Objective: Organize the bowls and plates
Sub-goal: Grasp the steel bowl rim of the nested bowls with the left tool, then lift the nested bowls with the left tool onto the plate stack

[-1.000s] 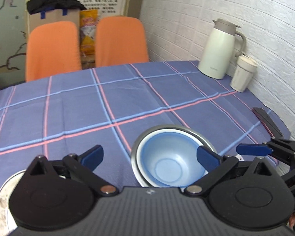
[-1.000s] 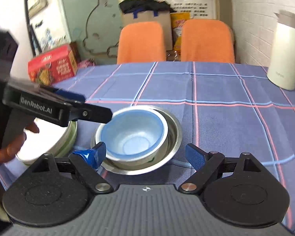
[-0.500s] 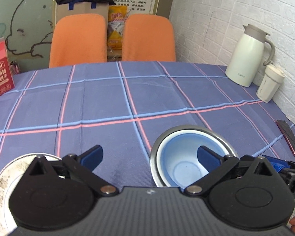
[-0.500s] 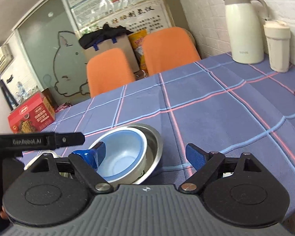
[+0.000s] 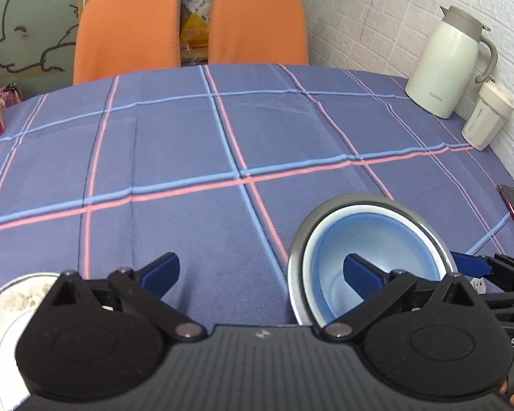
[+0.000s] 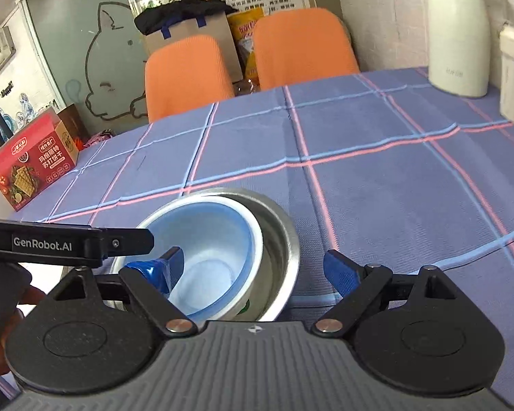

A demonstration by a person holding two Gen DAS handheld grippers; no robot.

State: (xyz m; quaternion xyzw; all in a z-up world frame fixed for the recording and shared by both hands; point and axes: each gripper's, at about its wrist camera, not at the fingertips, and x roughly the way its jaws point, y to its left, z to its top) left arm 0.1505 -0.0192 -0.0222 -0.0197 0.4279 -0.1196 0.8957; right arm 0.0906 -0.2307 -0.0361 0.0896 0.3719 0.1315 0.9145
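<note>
At about eight o'clock in the left wrist view lies a soiled white plate (image 5: 3,311), partly hidden under the left gripper (image 5: 260,270), whose fingers are spread wide with nothing between them. A second ago that gripper looked straight down on the bowls; now it has swung left, so the bowls sit at four o'clock and the plate has come further into view. Judging by this, the plate is the next piece to gather. The blue bowl (image 6: 205,253) is nested, tilted, inside the steel bowl (image 6: 277,239) on the checked tablecloth (image 6: 377,185), at about seven o'clock in the right wrist view. The right gripper (image 6: 253,269) is also spread and empty, and has tipped up and drawn back. The nesting looks finished.
</note>
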